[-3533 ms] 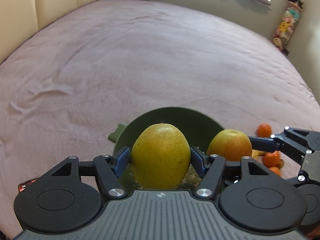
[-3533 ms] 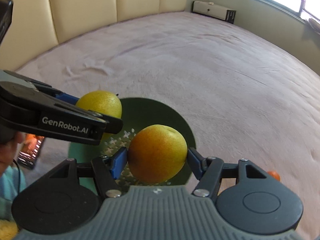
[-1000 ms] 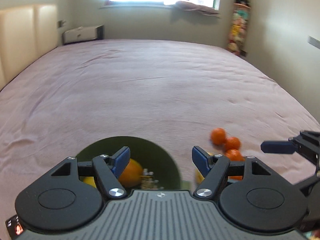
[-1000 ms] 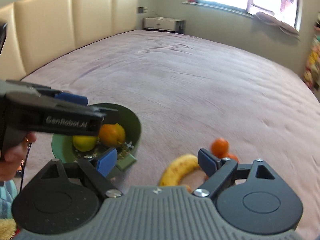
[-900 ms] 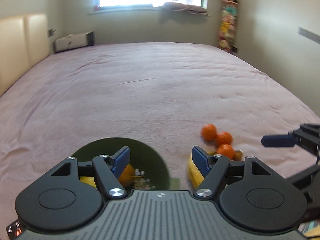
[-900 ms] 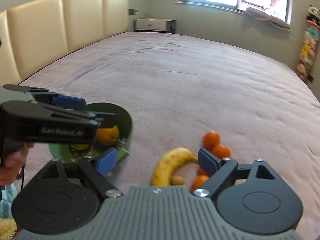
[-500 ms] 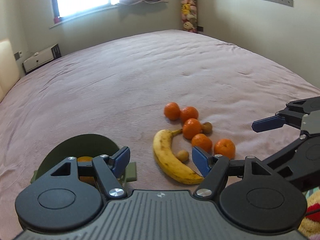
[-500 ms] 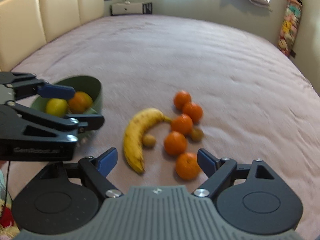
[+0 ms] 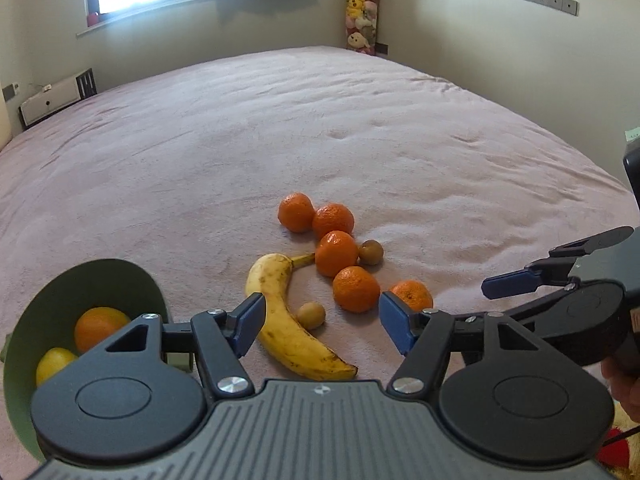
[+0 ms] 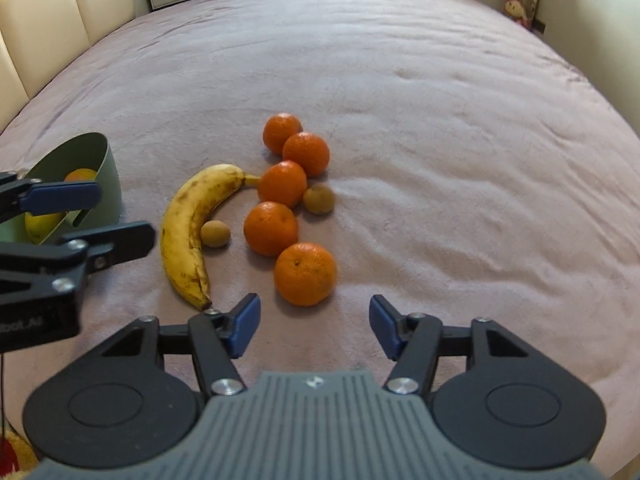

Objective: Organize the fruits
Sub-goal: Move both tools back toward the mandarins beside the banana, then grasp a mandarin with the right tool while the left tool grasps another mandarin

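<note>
While both pairs of jaws are narrowing with nothing between them, the right gripper [image 10: 314, 326] hangs just short of the nearest orange [image 10: 305, 273], and the left gripper [image 9: 322, 328] hovers over the lower half of the banana [image 9: 289, 322]. The left one's jaws look set across the banana's width, with a small brown fruit [image 9: 311, 315] lying just beside it on the inner curve. A clean pick here probably means straddling the banana alone, near its middle so it hangs level, and keeping that small fruit outside the pads. The nearest orange sits slightly apart from the next orange [image 10: 271, 228], so the right gripper would do well to come down centred on it and close across its widest part; the soft pink blanket [image 10: 440, 120] may let it roll if nudged. Farther on, three more oranges touch in a row, a second small brown fruit [image 10: 318, 199] against them. Off to the left stands the green bowl [image 10: 105, 168], already holding two fruits.
</note>
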The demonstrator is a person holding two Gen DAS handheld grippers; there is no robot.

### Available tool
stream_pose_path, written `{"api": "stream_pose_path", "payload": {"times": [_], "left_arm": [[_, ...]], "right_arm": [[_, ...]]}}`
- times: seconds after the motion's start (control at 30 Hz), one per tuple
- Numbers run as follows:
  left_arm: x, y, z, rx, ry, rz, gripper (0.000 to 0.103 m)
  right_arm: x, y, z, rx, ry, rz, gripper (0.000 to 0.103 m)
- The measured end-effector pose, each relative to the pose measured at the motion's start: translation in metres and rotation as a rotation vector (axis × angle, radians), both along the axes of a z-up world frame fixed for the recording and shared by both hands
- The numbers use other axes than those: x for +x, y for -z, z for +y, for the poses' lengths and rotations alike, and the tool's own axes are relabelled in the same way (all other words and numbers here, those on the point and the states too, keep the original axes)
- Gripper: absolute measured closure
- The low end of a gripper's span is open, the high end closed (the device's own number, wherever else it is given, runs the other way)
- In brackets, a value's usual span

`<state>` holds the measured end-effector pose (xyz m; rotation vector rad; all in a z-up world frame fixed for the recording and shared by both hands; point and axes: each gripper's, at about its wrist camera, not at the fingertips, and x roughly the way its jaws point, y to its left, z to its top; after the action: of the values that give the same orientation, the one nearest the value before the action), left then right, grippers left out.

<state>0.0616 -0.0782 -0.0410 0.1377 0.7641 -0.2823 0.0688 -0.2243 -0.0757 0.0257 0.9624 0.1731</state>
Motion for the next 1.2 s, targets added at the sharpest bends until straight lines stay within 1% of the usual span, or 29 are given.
{"api": "stream_pose_path", "payload": {"times": [0.07, 0.13, 0.2, 0.4, 0.53, 0.67, 0.73, 0.83, 0.97, 1.13, 1.2], "left_arm": [[0.006, 0.004, -0.002, 0.022, 0.007, 0.01, 0.028], [0.009, 0.008, -0.003, 0.025, 0.016, 0.024, 0.029], [0.014, 0.012, -0.003, 0.023, 0.013, 0.042, 0.032], [0.028, 0.022, 0.002, -0.008, 0.007, 0.092, 0.032], [0.035, 0.028, 0.004, -0.011, 0.001, 0.113, 0.032], [0.039, 0.033, 0.005, -0.022, 0.004, 0.126, 0.032], [0.041, 0.035, 0.005, -0.028, 0.009, 0.129, 0.032], [0.044, 0.038, 0.002, -0.034, 0.02, 0.136, 0.032], [0.049, 0.043, -0.003, -0.034, 0.036, 0.142, 0.032], [0.055, 0.043, -0.002, -0.072, 0.038, 0.141, 0.033], [0.058, 0.041, 0.001, -0.098, 0.029, 0.14, 0.033]], "right_arm": [[0.004, 0.003, 0.004, -0.011, -0.019, 0.004, 0.047], [0.008, 0.006, 0.01, -0.042, -0.04, -0.01, 0.049], [0.012, 0.007, 0.016, -0.071, -0.061, -0.03, 0.052], [0.02, 0.017, 0.031, -0.116, -0.131, -0.045, 0.053], [0.023, 0.024, 0.044, -0.187, -0.175, -0.082, 0.053], [0.028, 0.032, 0.053, -0.288, -0.19, -0.086, 0.053], [0.03, 0.036, 0.052, -0.31, -0.179, -0.076, 0.053], [0.035, 0.037, 0.043, -0.269, -0.142, -0.056, 0.055], [0.041, 0.037, 0.027, -0.164, -0.09, -0.014, 0.058], [0.042, 0.03, 0.016, -0.111, -0.045, 0.002, 0.059], [0.042, 0.024, 0.01, -0.133, -0.002, -0.004, 0.059]]}}
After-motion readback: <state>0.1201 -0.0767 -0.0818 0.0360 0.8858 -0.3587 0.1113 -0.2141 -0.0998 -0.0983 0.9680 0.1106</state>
